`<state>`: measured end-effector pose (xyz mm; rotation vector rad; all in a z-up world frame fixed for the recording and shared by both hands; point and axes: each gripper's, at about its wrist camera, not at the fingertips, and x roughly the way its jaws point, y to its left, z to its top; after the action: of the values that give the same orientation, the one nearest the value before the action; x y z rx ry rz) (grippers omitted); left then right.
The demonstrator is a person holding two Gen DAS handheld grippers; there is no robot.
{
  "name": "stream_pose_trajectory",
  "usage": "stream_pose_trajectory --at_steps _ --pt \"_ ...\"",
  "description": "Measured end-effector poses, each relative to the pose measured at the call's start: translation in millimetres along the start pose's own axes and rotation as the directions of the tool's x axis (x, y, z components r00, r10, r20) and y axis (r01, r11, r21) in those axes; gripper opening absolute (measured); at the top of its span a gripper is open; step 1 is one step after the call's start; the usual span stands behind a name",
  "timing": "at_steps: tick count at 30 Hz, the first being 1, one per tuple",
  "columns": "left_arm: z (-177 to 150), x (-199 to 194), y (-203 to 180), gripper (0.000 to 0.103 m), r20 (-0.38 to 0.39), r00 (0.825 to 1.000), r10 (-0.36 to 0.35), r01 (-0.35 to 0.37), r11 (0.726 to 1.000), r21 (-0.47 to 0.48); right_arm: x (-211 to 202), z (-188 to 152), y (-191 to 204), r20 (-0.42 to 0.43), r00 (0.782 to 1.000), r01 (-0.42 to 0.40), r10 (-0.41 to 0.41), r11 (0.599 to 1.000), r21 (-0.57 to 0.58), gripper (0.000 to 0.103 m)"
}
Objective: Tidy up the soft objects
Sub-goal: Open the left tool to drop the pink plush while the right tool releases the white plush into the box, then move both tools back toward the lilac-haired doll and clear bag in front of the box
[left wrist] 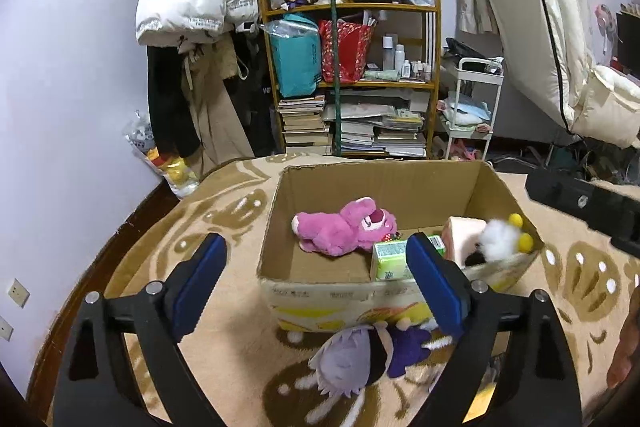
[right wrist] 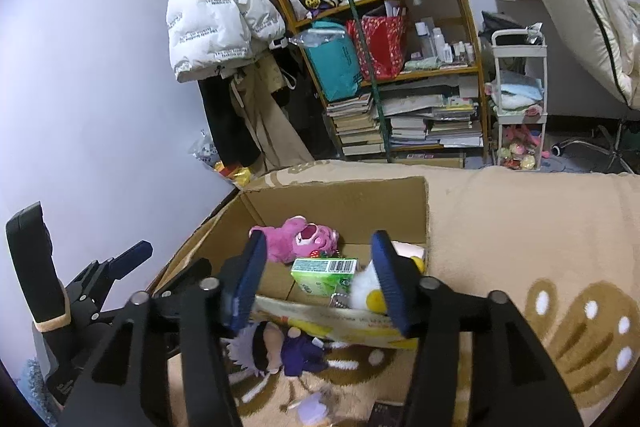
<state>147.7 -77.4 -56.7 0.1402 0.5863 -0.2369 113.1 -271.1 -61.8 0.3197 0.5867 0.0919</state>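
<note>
- A cardboard box (left wrist: 320,291) with its top open is seen on a beige patterned rug (left wrist: 208,227), at the centre of both wrist views.
- Inside the box, a pink plush bear (left wrist: 344,229) is laid on its side toward the 11 o'clock corner.
- A green tissue pack (left wrist: 390,259) is lodged just beside the bear, at about 4 o'clock from it.
- A white fluffy toy with yellow parts (left wrist: 502,237) and a pale pink block (left wrist: 460,233) are found against the box's 3 o'clock wall; the toy appears blurred.
- A doll with pale lilac hair and dark purple clothes (left wrist: 372,351) is left on the rug outside the box, at 6 o'clock from it, touching the front wall.
- The left gripper (left wrist: 316,285) is held with jaws spread wide and nothing between the blue pads.
- The right gripper (right wrist: 320,281) is likewise parted and empty, positioned above the box's near edge.
- A crowded wooden shelf (left wrist: 348,87) is visible at 12 o'clock, beyond the rug.
</note>
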Motion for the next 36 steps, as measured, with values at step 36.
stream_pose_trajectory --at_steps 36 --pt "-50 -112 7 0.098 -0.009 1.000 -0.016 0.016 1.000 -0.020 -105 -43 21 0.020 0.996 0.084 -0.083 0.996 -0.039 0.103"
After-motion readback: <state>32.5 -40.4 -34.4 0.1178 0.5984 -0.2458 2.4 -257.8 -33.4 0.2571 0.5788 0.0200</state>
